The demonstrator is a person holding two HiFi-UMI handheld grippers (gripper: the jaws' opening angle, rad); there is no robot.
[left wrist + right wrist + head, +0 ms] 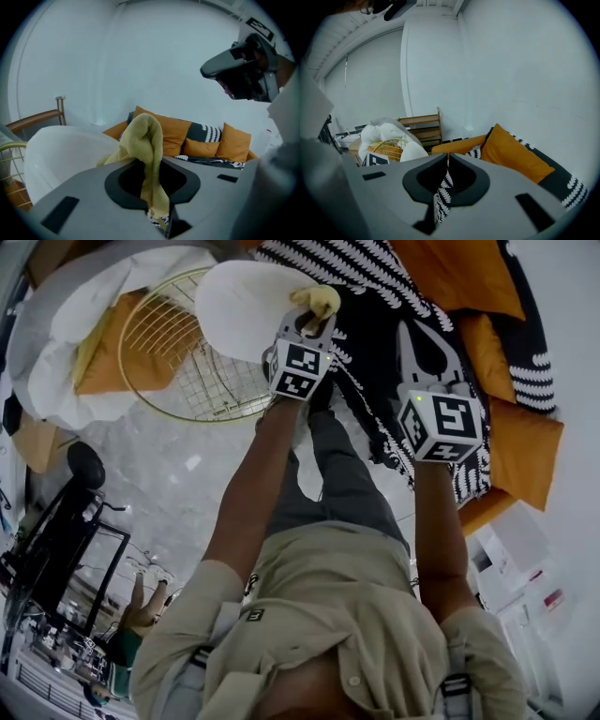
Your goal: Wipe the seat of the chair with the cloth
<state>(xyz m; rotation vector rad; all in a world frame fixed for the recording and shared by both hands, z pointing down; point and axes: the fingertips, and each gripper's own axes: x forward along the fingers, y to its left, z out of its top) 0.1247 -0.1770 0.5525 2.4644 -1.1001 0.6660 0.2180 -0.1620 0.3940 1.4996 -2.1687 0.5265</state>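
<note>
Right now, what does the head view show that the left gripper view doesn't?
Only the head view: the right gripper, the floor and a second person. Only the left gripper view: the headset on the wearer's head. Both: the left gripper shut on the cloth, the white seat and orange cushions.

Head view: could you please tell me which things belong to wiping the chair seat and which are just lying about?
For the job: yellow cloth, clamped in the left tongs; chair with white seat.

Lying about: orange cushions; black-and-white throw; wooden rack; right tongs, shut and empty.
</note>
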